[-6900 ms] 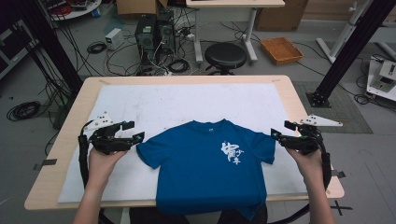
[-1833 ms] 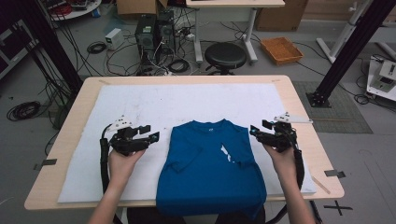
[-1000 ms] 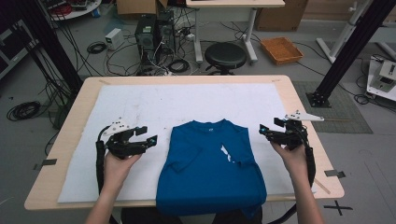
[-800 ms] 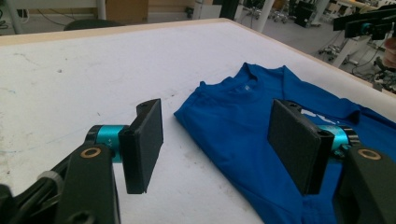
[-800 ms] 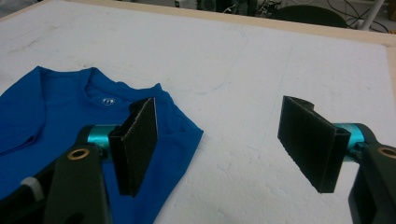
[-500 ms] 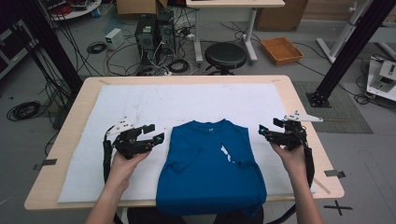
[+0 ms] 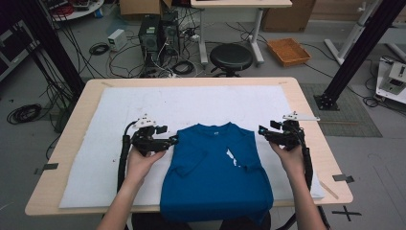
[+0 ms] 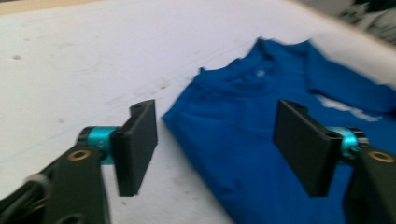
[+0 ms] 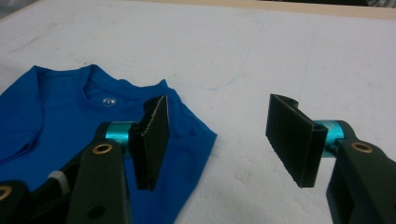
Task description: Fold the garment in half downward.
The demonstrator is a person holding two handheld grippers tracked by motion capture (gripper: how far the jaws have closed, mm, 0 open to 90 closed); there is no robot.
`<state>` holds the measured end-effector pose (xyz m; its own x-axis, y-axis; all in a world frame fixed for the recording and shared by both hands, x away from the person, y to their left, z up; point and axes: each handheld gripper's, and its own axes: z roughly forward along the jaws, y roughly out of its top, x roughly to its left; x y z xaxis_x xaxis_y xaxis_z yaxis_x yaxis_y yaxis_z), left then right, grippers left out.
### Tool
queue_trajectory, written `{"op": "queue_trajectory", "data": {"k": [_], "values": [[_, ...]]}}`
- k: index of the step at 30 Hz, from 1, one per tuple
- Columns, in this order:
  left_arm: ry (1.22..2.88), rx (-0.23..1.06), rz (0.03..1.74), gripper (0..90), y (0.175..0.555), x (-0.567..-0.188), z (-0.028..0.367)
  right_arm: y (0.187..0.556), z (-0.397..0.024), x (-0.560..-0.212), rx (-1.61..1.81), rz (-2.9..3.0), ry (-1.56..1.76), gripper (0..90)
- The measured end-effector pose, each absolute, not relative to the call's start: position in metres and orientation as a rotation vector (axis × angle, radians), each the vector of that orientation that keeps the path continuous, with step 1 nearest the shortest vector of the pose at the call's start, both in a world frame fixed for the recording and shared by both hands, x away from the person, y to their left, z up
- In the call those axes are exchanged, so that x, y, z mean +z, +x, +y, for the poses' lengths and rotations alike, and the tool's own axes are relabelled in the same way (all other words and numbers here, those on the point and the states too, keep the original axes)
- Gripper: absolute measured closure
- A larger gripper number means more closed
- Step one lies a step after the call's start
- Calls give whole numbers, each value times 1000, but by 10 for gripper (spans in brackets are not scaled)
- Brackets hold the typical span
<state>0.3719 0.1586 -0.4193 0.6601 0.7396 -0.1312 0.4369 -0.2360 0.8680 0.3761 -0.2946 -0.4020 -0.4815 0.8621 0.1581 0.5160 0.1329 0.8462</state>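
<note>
A blue T-shirt (image 7: 215, 172) lies flat on the white mat, collar away from me, both sleeves folded in over the chest and part of a white print showing. My left gripper (image 7: 172, 140) is at the shirt's left shoulder edge. Its jaws have just been opening and stand open, with that edge (image 8: 261, 116) lying below and between them (image 8: 217, 135), untouched. My right gripper (image 7: 262, 130) hovers by the right shoulder. Its jaws have just been closing a little but are open (image 9: 224, 135), with bare mat between them and the shirt's corner (image 9: 60, 107) under one jaw.
The white mat (image 7: 143, 100) covers most of the wooden table (image 7: 62, 143). The shirt's hem hangs over the near edge. Beyond the table are a black stool (image 7: 231, 56), computer towers, floor cables, an orange tray (image 7: 289, 50) and a black frame post (image 7: 349, 52).
My left gripper has slid right to the shirt's left shoulder edge. The right gripper has stayed by the right shoulder. Since the earliest frame both sleeves have been folded inward.
</note>
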Motion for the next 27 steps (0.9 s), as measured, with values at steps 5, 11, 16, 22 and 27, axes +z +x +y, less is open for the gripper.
{"op": "queue_trajectory", "data": {"k": [5, 11, 16, 22, 27], "values": [[1900, 354, 952, 334, 389, -424, 147, 387, -288, -409, 1283, 2080, 1344, 440], [1984, 364, 961, 445, 414, -423, 131, 403, -281, -420, 1251, 2120, 1399, 534], [2018, 273, 1021, 475, 431, -430, 117, 419, -259, -422, 1137, 2200, 1359, 621], [2093, 241, 1055, 497, 441, -438, 109, 428, -241, -432, 992, 2285, 1319, 685], [2122, 279, 1069, 692, 441, -439, 111, 429, -239, -439, 920, 2323, 1293, 887]]}}
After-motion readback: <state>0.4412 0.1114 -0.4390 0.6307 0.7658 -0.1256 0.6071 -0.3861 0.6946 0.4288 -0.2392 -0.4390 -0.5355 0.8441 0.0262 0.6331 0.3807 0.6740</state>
